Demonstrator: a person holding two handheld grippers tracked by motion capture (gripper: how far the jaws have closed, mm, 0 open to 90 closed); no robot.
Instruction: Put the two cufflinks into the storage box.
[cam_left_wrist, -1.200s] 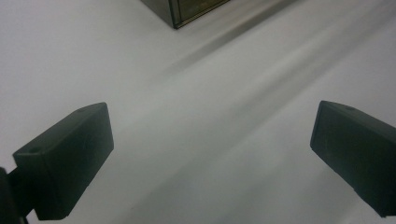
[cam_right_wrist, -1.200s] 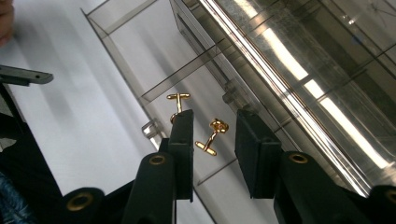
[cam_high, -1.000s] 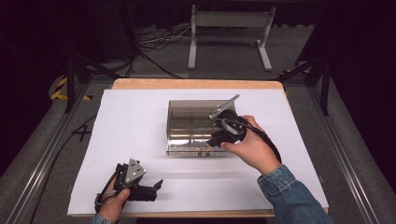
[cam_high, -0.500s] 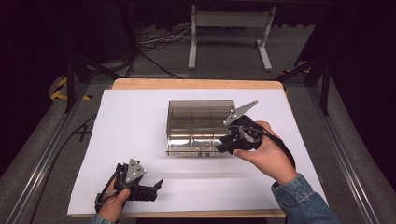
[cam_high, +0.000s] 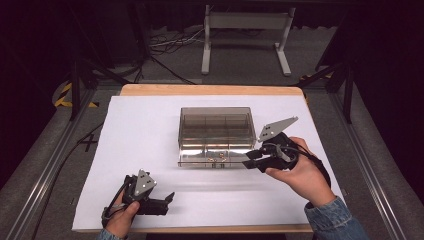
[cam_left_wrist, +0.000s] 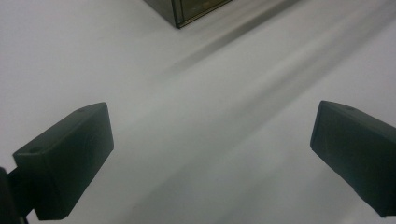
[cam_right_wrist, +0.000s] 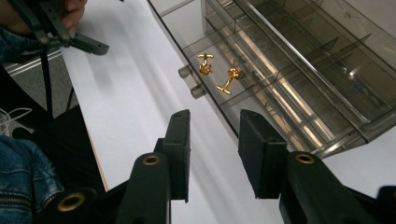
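A smoky clear plastic box (cam_high: 216, 131) with several compartments sits mid-table on the white sheet (cam_high: 140, 150). Two gold cufflinks (cam_right_wrist: 206, 65) (cam_right_wrist: 228, 79) lie in one front compartment, close to two small knobs (cam_right_wrist: 191, 82) on the box's front wall. My right gripper (cam_high: 248, 160) hovers at the box's front right corner, jaws pointing left along its front. In the right gripper view the right gripper (cam_right_wrist: 215, 122) is open with a moderate gap and nothing between its pads. My left gripper (cam_high: 169, 197) rests low on the sheet at the front left. Its jaws (cam_left_wrist: 212, 140) stand wide open over bare paper.
The wooden table's far edge (cam_high: 210, 90) shows behind the sheet. Beyond it, a metal stand (cam_high: 245, 35) and cables lie on the dark floor. Rails run along both sides of the table. The box's near corner (cam_left_wrist: 187, 10) shows at the top of the left gripper view.
My right hand has slid right and toward the table's front, from over the box's front part to beside its front right corner. The left hand has stayed put.
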